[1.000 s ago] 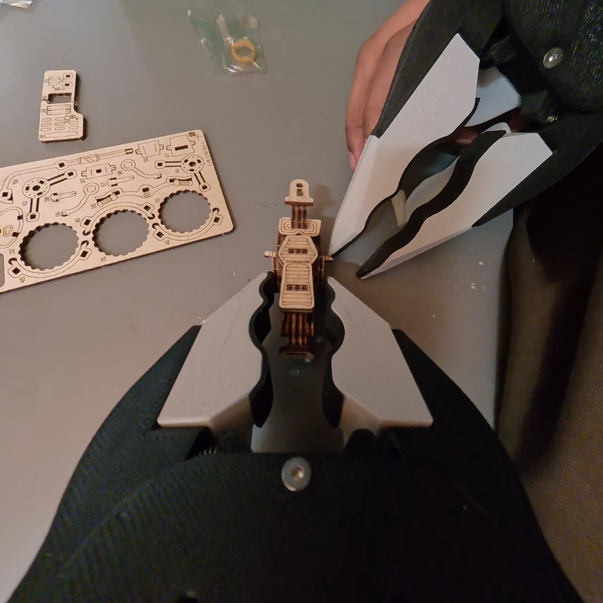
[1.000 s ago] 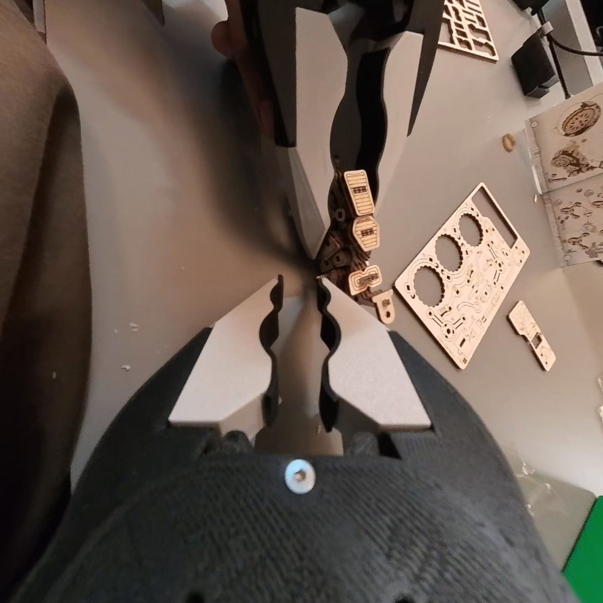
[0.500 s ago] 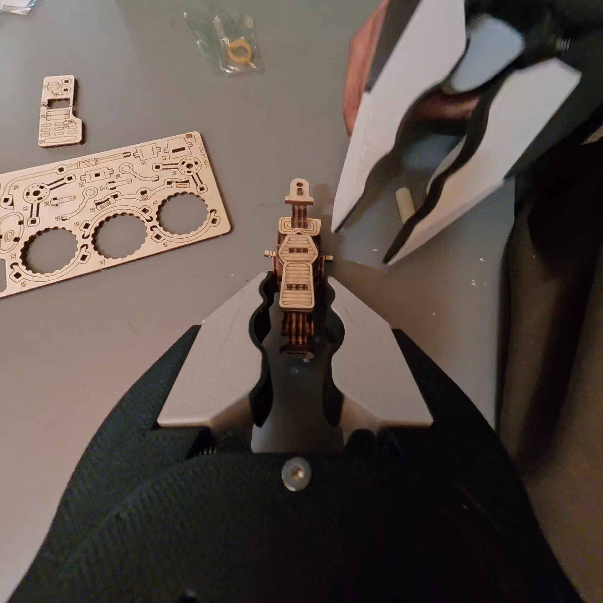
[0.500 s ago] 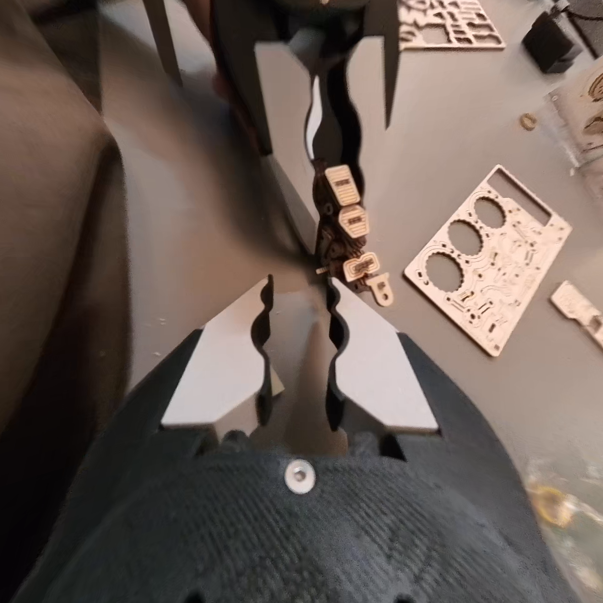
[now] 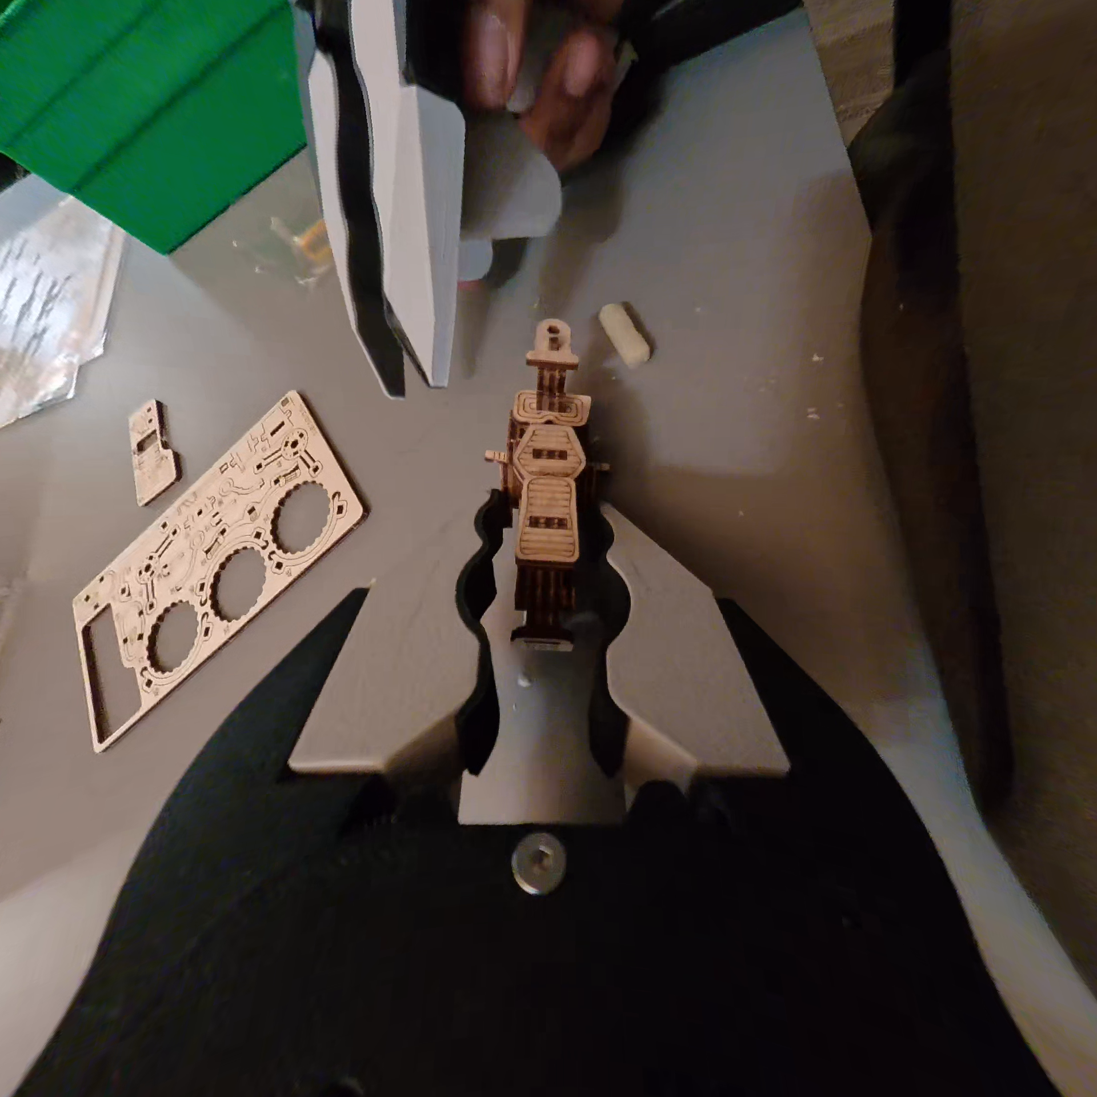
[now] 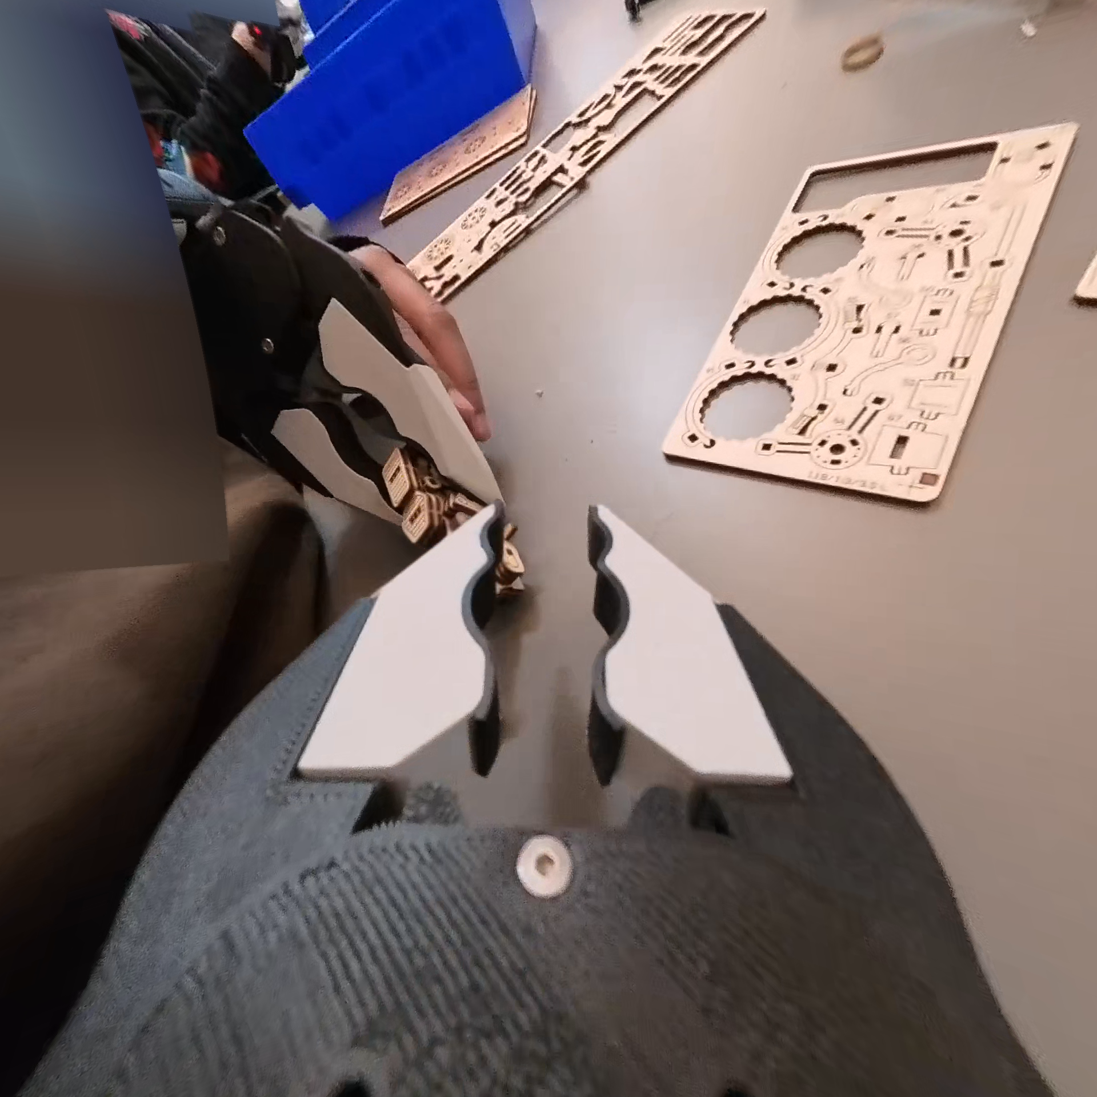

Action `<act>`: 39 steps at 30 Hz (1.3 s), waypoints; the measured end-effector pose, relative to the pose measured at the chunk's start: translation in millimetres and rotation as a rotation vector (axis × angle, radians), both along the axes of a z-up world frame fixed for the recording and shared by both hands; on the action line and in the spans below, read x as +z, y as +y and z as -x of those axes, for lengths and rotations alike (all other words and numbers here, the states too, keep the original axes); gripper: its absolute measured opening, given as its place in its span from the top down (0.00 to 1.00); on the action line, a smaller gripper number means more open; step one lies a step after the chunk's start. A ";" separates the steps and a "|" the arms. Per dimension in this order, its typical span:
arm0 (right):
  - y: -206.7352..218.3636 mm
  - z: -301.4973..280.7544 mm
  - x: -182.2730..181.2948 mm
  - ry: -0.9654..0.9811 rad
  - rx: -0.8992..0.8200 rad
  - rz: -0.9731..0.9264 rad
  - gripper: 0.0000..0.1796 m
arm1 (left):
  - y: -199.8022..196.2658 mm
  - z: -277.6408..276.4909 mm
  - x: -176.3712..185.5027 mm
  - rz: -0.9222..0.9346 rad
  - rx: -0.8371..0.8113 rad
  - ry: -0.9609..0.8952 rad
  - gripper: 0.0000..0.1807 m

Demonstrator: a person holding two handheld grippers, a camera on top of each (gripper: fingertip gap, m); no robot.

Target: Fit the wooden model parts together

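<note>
My left gripper [image 5: 549, 522] clamps the wooden model [image 5: 549, 504] steady | right gripper [image 6: 543, 516] empty, jaws apart, facing parts sheet [image 6: 878, 332] ahead

From my left tool's [image 5: 546, 516] camera, the lower end of the wooden model [image 5: 547, 504] sinks between the fingers, so I cannot see how far the pads reach along it. The right tool [image 5: 409, 374] enters from the top edge with its body cut off, and the hand [image 5: 534, 71] behind it is smeared. The green bin [image 5: 148, 113] runs off the corner. From my right tool's camera, its near finger [image 6: 415, 641] covers the model's tip, the whole picture is soft, and the blue bin [image 6: 392, 101] and the far wooden sheets [image 6: 582, 136] are cropped. A small ring [image 6: 862, 52] is too blurred to tell.
</note>
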State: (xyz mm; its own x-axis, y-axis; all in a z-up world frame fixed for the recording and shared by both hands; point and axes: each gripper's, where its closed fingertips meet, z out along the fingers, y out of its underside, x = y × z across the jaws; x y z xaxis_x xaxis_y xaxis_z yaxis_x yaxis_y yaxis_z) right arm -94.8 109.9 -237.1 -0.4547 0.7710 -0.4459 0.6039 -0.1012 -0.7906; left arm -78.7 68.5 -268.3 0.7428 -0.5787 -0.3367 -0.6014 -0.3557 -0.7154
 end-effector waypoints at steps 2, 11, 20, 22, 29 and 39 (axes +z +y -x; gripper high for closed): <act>-1.6 -0.6 -1.7 -0.008 0.011 -0.003 0.89 | -0.3 -0.7 0.3 -0.008 -0.009 0.006 0.85; -15.8 -8.6 -9.3 -0.067 0.093 0.017 0.90 | -0.2 -7.6 6.6 -0.063 -0.045 0.011 0.85; -19.0 -11.6 -13.2 -0.093 0.113 0.013 0.90 | -0.7 -13.6 10.9 -0.094 -0.067 0.013 0.85; -19.0 -11.4 -13.5 -0.095 0.112 0.012 0.90 | -0.7 -14.0 11.7 -0.097 -0.069 0.010 0.85; -20.8 -12.7 -17.7 -0.117 0.124 -0.001 0.88 | -3.1 -17.7 8.7 -0.071 -0.090 0.004 0.85; -20.9 -12.7 -20.0 -0.123 0.122 -0.015 0.89 | -3.3 -17.8 7.6 -0.062 -0.090 0.001 0.85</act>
State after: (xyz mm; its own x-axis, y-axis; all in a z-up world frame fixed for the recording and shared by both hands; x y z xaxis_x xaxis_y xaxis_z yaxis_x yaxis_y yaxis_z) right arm -82.1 88.9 -257.1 -0.4880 0.7203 -0.4929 0.7035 -0.0096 -0.7106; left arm -60.8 65.1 -260.8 0.6885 -0.6208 -0.3750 -0.6299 -0.2555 -0.7334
